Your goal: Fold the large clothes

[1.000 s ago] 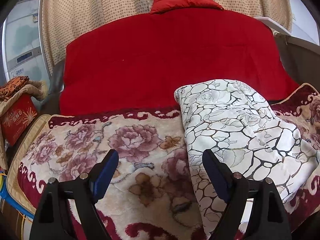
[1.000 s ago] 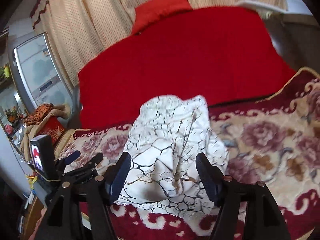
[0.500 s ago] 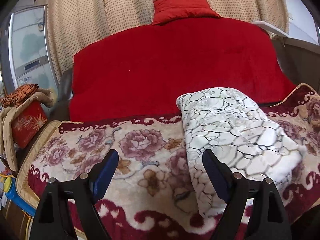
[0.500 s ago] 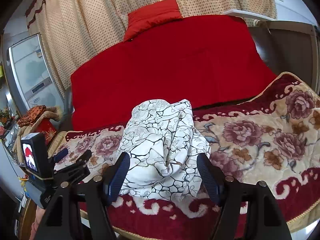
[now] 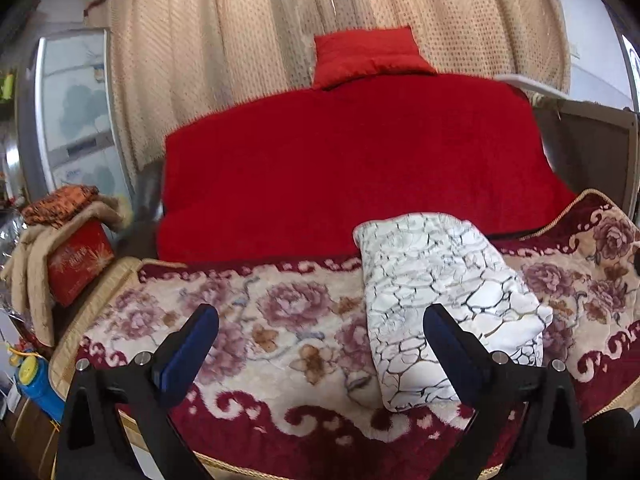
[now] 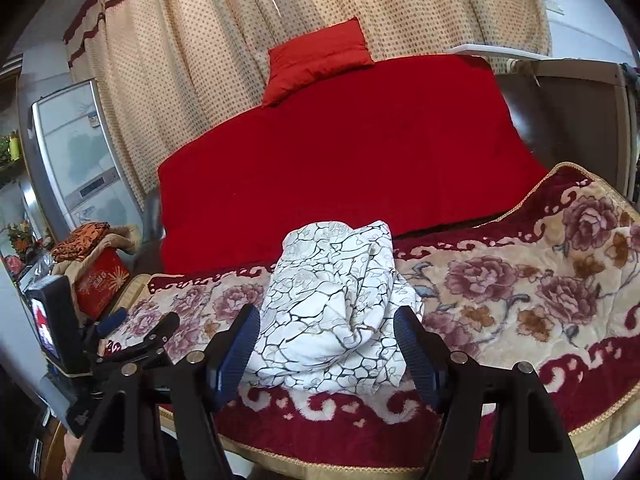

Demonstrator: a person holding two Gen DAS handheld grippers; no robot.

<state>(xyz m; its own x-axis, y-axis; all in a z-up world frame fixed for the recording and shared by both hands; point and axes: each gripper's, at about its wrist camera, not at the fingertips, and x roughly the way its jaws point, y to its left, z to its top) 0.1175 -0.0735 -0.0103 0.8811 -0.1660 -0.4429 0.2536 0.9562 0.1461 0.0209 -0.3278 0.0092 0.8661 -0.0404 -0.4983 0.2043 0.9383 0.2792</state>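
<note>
Folding looks finished: the white crackle-print garment (image 6: 340, 312) lies as a compact bundle on the floral blanket (image 6: 520, 292), in front of the red cover (image 6: 340, 152). In the left wrist view it sits at about four o'clock. The left gripper (image 5: 320, 344) has its jaws opening, nothing between them; the right gripper (image 6: 326, 340) stands with fingers apart, clear of the cloth (only framing it). Next, I judge, comes stepping back or fetching another piece.
</note>
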